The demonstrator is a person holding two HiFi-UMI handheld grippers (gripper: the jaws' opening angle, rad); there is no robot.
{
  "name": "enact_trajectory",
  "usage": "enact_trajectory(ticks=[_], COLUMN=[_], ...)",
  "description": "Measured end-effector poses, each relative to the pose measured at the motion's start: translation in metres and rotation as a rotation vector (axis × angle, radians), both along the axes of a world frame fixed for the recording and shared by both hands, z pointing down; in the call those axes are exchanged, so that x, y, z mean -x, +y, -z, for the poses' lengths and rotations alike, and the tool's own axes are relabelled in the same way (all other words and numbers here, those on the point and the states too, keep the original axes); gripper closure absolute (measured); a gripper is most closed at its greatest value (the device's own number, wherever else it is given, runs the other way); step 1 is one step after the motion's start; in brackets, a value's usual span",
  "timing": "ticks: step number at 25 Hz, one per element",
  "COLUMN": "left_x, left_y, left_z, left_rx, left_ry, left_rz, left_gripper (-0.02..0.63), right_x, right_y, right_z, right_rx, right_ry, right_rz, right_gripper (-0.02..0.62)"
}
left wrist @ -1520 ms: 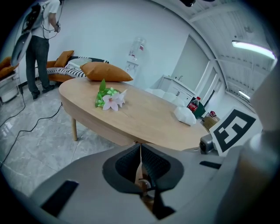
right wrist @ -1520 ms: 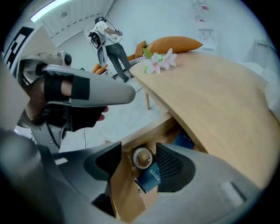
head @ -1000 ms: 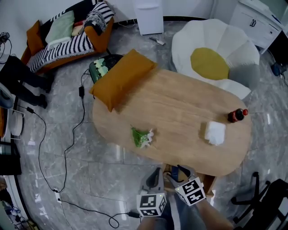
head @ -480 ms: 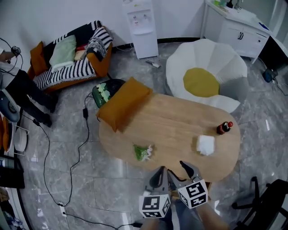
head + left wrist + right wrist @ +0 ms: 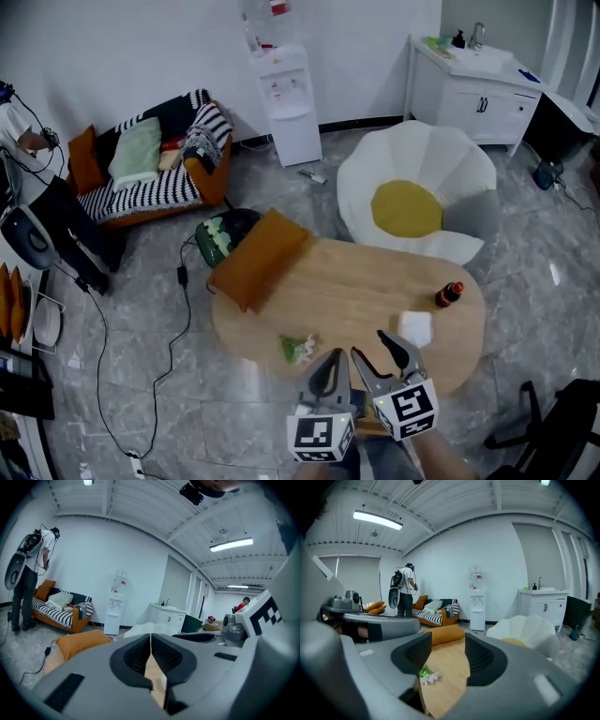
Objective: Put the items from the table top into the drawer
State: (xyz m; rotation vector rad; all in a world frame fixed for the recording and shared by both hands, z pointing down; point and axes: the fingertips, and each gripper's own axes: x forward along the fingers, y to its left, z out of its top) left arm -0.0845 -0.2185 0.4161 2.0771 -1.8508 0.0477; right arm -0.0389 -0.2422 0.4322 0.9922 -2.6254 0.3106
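An oval wooden table (image 5: 349, 286) carries a green and white flower sprig (image 5: 298, 349), a white folded packet (image 5: 415, 328) and a dark bottle with a red cap (image 5: 448, 294). An orange cushion (image 5: 258, 258) lies over its far left end. Both grippers are held side by side at the table's near edge, above it. My left gripper (image 5: 331, 361) is shut, its pads meeting with nothing between them (image 5: 150, 637). My right gripper (image 5: 371, 345) is open, its jaws are closing and the gap is empty (image 5: 447, 639). Through that gap I see the sprig (image 5: 425, 674) and the tabletop (image 5: 447, 667).
A white petal-shaped seat with a yellow centre (image 5: 417, 202) stands behind the table. A striped sofa (image 5: 155, 173), a water dispenser (image 5: 281, 94) and a white sink cabinet (image 5: 473, 84) line the far wall. A person (image 5: 28, 573) stands at the left. Cables cross the floor (image 5: 178, 319).
Both grippers have risen in the head view and reach further over the table's near edge. The head has lifted, so the table looks smaller and more of the room shows.
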Motion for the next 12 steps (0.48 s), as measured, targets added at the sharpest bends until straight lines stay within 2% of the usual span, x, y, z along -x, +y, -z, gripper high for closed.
enact_trajectory(ticks=[5,8,12], left_x=[-0.016,-0.021,-0.027], left_y=[-0.01,-0.017,-0.027], left_z=[0.037,0.057,0.083], left_rx=[-0.052,-0.079,-0.126], left_ry=[-0.006,0.008,-0.028], left_rz=[-0.076,-0.072,-0.095], left_gripper=[0.592,0.592,0.592], right_x=[-0.003,-0.007,-0.019], right_y=[-0.015,-0.02,-0.027], right_z=[0.048,0.073,0.107], right_rx=[-0.068,-0.103,-0.181], right_ry=[-0.05,-0.061,-0.076], right_rz=[-0.038,-0.057,-0.091], right_gripper=[0.397,0.41,0.449])
